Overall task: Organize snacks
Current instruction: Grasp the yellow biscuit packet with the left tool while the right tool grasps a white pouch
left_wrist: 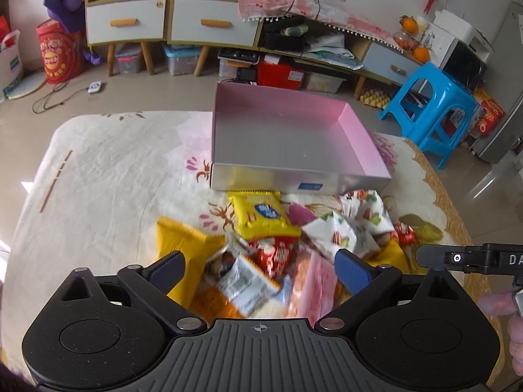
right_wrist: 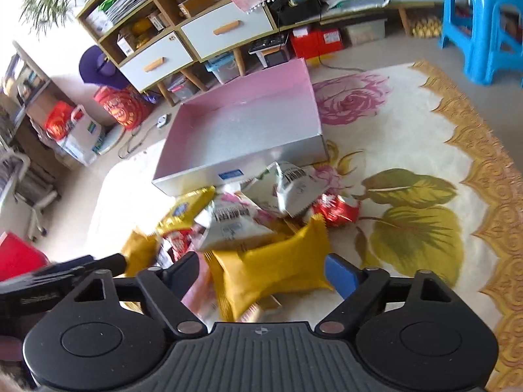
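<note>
A pile of snack packets lies on a floral cloth in front of an empty pink-lined silver box (left_wrist: 356, 130), which also shows in the right wrist view (right_wrist: 245, 173). The pile holds a yellow packet (left_wrist: 264, 215), white packets (left_wrist: 346, 232), red packets (left_wrist: 274, 251) and orange-yellow ones (left_wrist: 178, 238). My left gripper (left_wrist: 260, 269) is open, its fingers on either side of the near packets. My right gripper (right_wrist: 261, 274) is open around a yellow packet (right_wrist: 278, 271), jaws apart from it. The right gripper's side shows in the left view (left_wrist: 470, 258).
The floral cloth (right_wrist: 408, 150) covers a low surface with a gold border at the right. A blue plastic stool (left_wrist: 431, 111) stands at the right. Cabinets with drawers (left_wrist: 209, 23) and storage bins line the back wall. A red drum (left_wrist: 57, 52) stands at the back left.
</note>
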Demonstrator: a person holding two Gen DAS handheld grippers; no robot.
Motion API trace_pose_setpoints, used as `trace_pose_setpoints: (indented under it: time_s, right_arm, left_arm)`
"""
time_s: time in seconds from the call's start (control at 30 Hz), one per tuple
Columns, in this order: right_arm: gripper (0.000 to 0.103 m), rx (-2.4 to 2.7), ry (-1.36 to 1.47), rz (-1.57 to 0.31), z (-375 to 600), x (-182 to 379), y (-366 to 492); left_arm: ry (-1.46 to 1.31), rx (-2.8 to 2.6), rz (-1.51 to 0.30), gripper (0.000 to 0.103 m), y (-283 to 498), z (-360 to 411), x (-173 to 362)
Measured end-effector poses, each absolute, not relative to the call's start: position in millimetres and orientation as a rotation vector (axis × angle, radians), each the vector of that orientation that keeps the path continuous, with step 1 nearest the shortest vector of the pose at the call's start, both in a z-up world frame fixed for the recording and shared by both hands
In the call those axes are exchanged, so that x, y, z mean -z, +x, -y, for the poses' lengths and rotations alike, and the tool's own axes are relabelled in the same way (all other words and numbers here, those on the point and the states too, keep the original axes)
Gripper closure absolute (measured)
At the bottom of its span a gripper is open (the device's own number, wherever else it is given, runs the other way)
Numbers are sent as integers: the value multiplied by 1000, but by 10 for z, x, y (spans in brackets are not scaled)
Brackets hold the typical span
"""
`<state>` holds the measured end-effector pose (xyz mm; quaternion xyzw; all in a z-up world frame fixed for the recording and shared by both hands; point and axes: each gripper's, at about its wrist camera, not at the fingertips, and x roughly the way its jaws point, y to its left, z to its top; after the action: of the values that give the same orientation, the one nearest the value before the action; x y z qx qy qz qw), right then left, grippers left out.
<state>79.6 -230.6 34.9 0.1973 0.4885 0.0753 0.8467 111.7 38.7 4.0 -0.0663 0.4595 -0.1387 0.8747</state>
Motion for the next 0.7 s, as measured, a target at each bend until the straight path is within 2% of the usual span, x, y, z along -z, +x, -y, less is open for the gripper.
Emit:
trace_pose_setpoints:
  time_s: [0.23, 0.37, 0.43, 0.7]
  right_arm:
    - [42, -247, 614, -1031, 2318, -303, 1096]
    - [49, -288, 650, -1030, 2239, -269, 1246]
    - [52, -289, 656, -1046, 2211, -224, 1311]
    - [54, -271, 603, -1100, 2191, -9, 1443]
  left_arm:
    - [-210, 304, -971, 18, 1465, -345, 151]
    - [-231, 299, -982, 32, 1590, -306, 294]
    - [-242, 296, -985, 35, 1645, -291, 363]
    - [-220, 298, -991, 43, 1765, -208, 531]
